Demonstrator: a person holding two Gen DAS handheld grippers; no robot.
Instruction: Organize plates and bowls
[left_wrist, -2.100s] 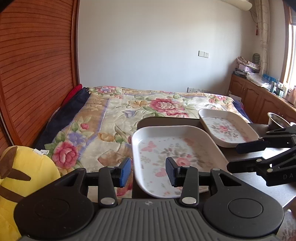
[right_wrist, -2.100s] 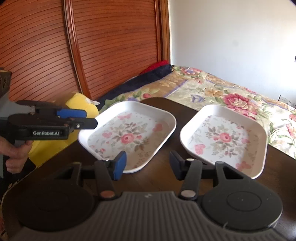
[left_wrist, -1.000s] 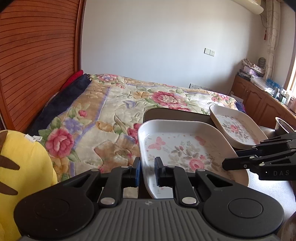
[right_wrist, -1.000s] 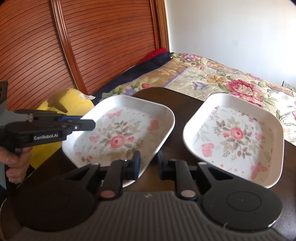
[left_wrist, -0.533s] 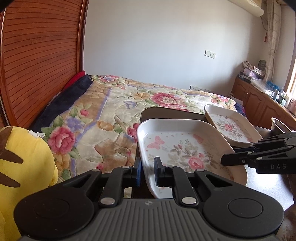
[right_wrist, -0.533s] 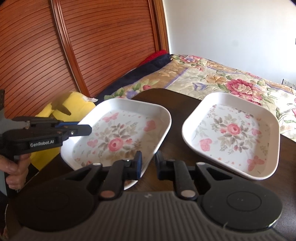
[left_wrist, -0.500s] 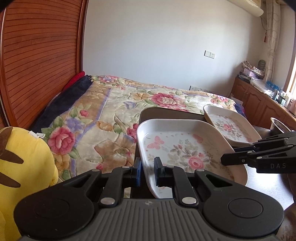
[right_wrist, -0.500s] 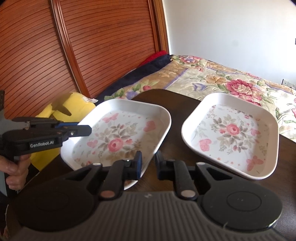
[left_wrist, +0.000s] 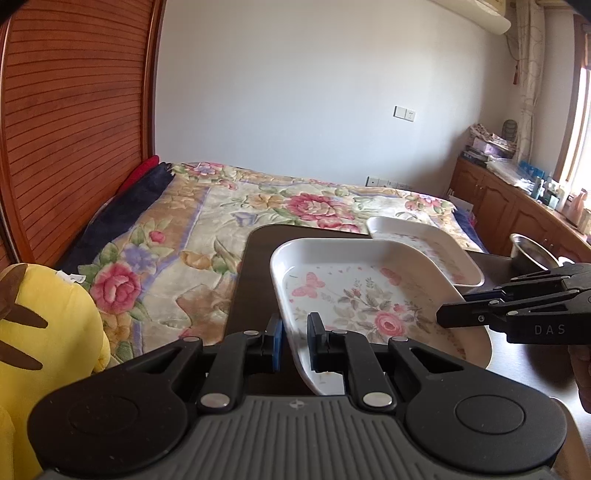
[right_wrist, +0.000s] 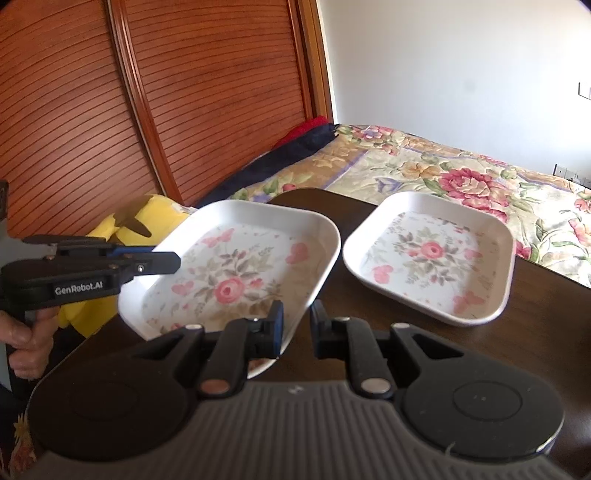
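We held the near plate (right_wrist: 236, 273) by two of its rims, and it sat raised and tilted above the dark counter (right_wrist: 546, 321), overlapping its edge on the side toward the yellow plush (left_wrist: 40, 325). Our left gripper (left_wrist: 295, 341) was clamped on one rim, fingers pinching the thin wall. Our right gripper (right_wrist: 297, 328) pinched another rim the same way, one finger inside the plate and one outside. The second plate (right_wrist: 432, 254) lay flat on the counter just beside the near plate, not touching it. A steel bowl (left_wrist: 532, 251) stood beyond that second plate.

We judged the near plate stiff, light and rather slick, likely melamine, so the upturned rim was the only sound place to hold, and a shallow bite could slip. Both grippers came in low and nearly level, at an angle to each other. The hand (right_wrist: 26, 339) on the left handle sat below the plate's height. We took the step to be lifting this plate for stacking into the second.
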